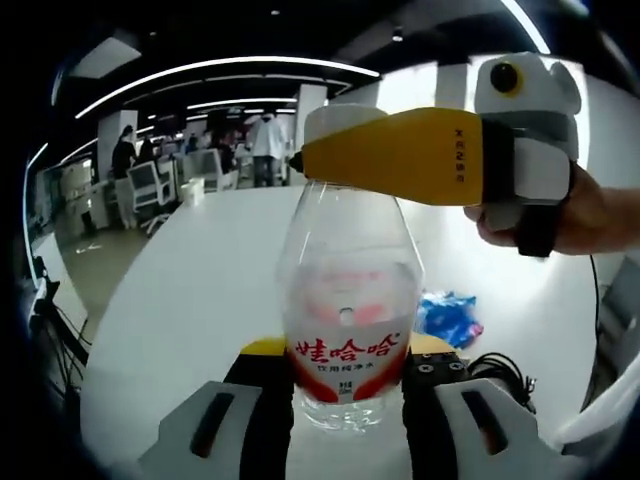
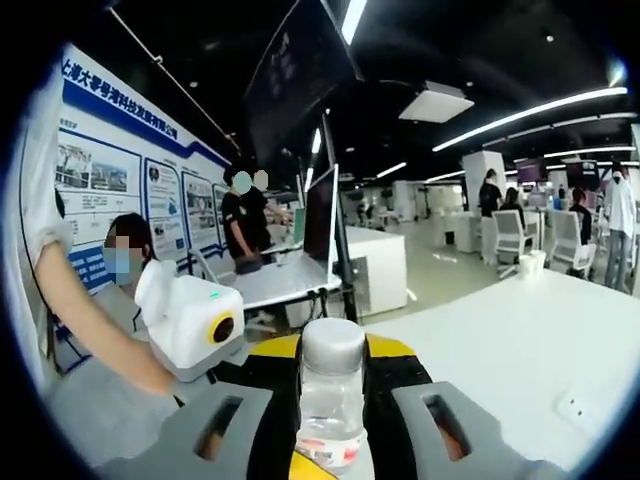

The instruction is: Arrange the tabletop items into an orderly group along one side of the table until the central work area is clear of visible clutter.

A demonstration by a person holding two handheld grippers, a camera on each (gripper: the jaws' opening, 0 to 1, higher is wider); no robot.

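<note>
My left gripper (image 1: 345, 425) clamps the clear, ribbed plastic bottle (image 1: 348, 300) at its red label; my right gripper (image 2: 332, 425) pinches its neck under the cap. Smooth white table (image 1: 200, 290) lies open toward 10 o'clock; crumpled blue wrapper (image 1: 448, 318) at 3.

Clear bottle (image 1: 347, 300) with red-and-white label and white cap (image 2: 332, 345); right gripper (image 1: 400, 155) above it, yellow and white. Blue crumpled wrapper (image 1: 449, 317) and black cable (image 1: 500, 370) beside bottle, on white table (image 1: 200, 290).
</note>
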